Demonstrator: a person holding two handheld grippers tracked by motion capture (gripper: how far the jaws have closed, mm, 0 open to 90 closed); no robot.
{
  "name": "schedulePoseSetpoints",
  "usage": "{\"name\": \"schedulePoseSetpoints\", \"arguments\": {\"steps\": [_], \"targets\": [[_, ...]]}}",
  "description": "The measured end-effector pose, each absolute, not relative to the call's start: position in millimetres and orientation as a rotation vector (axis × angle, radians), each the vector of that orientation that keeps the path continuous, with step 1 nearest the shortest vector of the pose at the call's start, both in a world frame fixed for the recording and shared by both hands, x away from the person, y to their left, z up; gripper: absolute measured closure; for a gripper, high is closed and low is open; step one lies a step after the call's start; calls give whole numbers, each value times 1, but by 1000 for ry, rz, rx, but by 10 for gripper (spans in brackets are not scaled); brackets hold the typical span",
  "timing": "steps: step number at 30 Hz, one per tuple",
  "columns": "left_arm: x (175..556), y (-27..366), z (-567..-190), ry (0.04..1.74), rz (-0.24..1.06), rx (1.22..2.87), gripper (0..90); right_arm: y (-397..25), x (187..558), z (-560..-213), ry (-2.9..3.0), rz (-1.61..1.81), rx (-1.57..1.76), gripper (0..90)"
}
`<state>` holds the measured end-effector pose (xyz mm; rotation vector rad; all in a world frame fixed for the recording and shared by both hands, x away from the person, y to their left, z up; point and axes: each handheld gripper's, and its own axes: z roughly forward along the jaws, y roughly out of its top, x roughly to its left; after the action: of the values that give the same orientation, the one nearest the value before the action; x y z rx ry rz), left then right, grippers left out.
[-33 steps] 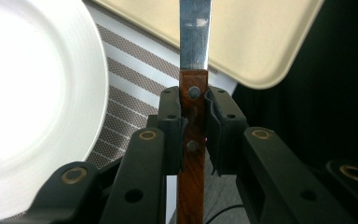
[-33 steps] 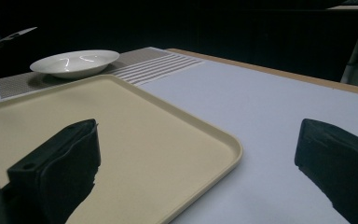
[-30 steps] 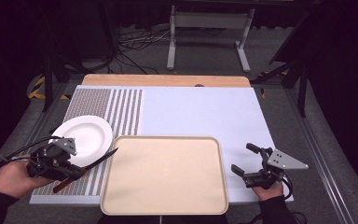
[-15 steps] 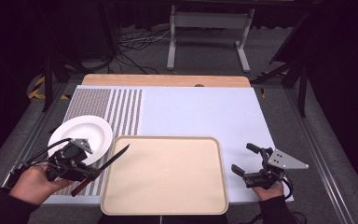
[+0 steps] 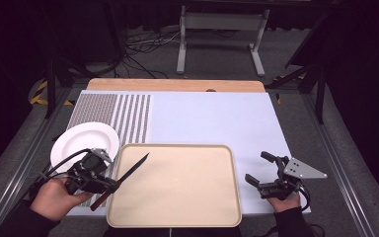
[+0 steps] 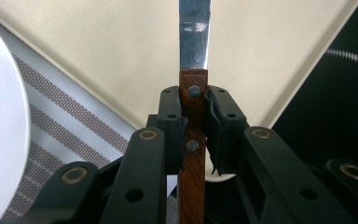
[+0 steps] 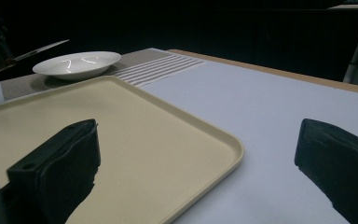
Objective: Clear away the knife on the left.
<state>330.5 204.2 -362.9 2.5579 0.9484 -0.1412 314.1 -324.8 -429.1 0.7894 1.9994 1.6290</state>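
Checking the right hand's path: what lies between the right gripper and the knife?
In the high view, the beige tray lies between right gripper and knife.

Dark room, cable-strewn grey floor (image 5: 143, 47)

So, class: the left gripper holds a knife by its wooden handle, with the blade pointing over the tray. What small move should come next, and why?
Probably lower the knife onto the tray. The left gripper is shut on the wooden handle, and the blade already reaches over the tray's left rim, beside the white plate. The right gripper waits open off the tray's right edge, so the left one likely acts alone.
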Motion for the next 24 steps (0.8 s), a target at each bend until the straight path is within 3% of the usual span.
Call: {"name": "schedulePoseSetpoints", "arguments": {"steps": [24], "targets": [[339, 169, -406, 1088, -230, 2546, 775, -326, 314, -429, 2002, 1635, 791, 11]]}}
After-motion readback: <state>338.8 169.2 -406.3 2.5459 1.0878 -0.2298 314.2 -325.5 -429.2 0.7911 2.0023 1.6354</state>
